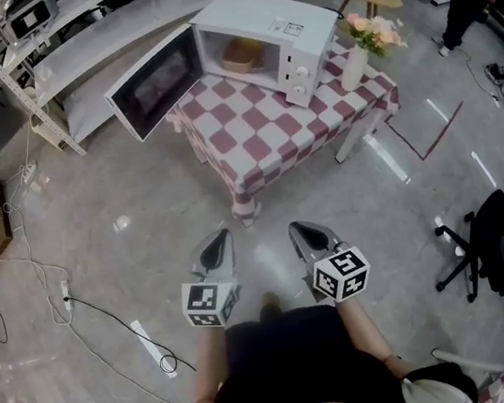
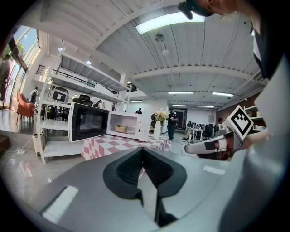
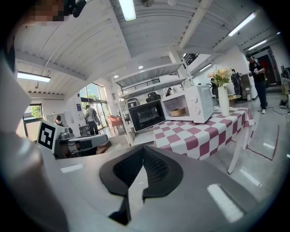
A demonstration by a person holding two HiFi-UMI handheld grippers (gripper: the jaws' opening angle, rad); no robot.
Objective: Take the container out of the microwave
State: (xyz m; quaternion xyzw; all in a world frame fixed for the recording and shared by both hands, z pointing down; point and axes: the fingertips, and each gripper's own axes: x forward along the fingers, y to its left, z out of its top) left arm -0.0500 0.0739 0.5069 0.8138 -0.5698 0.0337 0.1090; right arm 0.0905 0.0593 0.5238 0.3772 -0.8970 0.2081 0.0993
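- Step in hand: the approach. I'm standing on open floor, well short of the desk, with nothing grasped yet.
- Left gripper and right gripper both have their jaws pressed together and empty. I hold them side by side, aimed toward the microwave.
- The container, tan and shallow, sits inside the microwave cavity. The door is swung fully open to my left.
- Next move, as I judge it: close up to the desk, spread one gripper, reach in level and pinch the container's rim.
- Edges: the door hangs out past the desk edge toward the shelving rack, so the left gripper needs to stay clear of it. The cavity mouth is low.
- The vase of flowers stands just beside the microwave's right side, so no wide swing there.
- Room: the floor ahead is bare. The cable on my left and the office chair on my right are both well off my line.
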